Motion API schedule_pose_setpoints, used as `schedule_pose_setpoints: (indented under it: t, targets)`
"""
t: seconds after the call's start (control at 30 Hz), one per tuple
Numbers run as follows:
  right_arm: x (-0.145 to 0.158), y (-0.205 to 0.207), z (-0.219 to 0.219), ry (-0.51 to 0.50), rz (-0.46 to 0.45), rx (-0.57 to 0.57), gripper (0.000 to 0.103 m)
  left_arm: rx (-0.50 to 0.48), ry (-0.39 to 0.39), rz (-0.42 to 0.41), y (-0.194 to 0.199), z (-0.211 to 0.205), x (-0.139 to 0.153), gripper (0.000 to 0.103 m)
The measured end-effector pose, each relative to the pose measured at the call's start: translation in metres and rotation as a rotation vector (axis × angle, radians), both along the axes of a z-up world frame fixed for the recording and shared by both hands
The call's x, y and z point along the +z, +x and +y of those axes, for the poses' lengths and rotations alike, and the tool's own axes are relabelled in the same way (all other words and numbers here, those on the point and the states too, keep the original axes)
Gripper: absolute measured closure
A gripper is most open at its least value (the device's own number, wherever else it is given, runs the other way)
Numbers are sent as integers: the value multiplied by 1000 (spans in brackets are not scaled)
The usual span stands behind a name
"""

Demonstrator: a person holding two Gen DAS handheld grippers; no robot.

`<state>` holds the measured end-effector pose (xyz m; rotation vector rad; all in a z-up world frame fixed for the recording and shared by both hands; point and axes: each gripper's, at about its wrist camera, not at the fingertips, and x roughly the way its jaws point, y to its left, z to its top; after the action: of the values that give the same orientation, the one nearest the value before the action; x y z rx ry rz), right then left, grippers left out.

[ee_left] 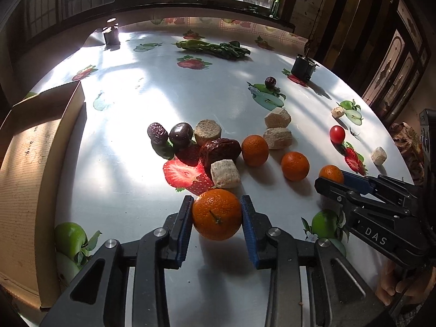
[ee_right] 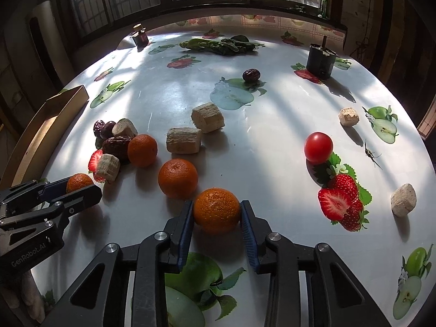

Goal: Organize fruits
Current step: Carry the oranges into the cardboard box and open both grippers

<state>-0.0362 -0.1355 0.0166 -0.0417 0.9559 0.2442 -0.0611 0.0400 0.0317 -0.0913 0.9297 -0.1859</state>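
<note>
My left gripper [ee_left: 217, 212] is shut on an orange tangerine [ee_left: 217, 214] with its stem facing the camera; it also shows in the right wrist view [ee_right: 79, 182]. My right gripper [ee_right: 217, 212] is shut on another tangerine [ee_right: 217, 210], which shows in the left wrist view [ee_left: 331, 173]. Two loose tangerines [ee_right: 178, 177] [ee_right: 142, 150] lie between them. Dark dates [ee_left: 220, 151], a dark plum [ee_left: 181, 134] and beige blocks [ee_left: 225, 173] cluster ahead of the left gripper. A red tomato [ee_right: 318, 147] lies to the right.
An open cardboard box [ee_left: 32, 163] stands at the table's left edge. Leafy greens [ee_right: 220, 45], a dark jar [ee_right: 140, 36] and a black container [ee_right: 321, 60] stand at the back. A lone date [ee_right: 251, 75] and more beige blocks [ee_right: 403, 199] are scattered. The tablecloth [ee_right: 272, 125] bears printed fruit.
</note>
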Motion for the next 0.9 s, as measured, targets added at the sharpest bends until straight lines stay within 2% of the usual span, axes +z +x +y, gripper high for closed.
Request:
schedule_pose_setpoints:
  t: [0.13,0.2,0.33,0.47,0.6,0.7,0.77,0.8,0.9]
  targets:
    - [28,-18,3,24,-45,9,67,0,-66,-61,-22,21,36,70]
    - [50,-29,8,47,-80,29,67,0,-107,-110,-35,39,63,70]
    - [107,-43,27,140,-137,113,67,-1,-134,-222,-61,80,124,70]
    - [166,-46,58,215,-183,215,67,36,-79,-301,-69,128,178,69]
    - [212,-31,104,311,-184,319,67,114,41,-302,-42,173,216,69]
    - [226,-7,153,306,-166,353,67,173,131,-239,0,205,217,69]
    - [216,11,189,290,-132,374,67,221,146,-199,22,228,200,69]
    - [206,20,206,288,-109,385,67,237,139,-184,29,238,189,69]
    - [163,45,252,271,-42,407,67,278,48,-106,50,265,140,69]
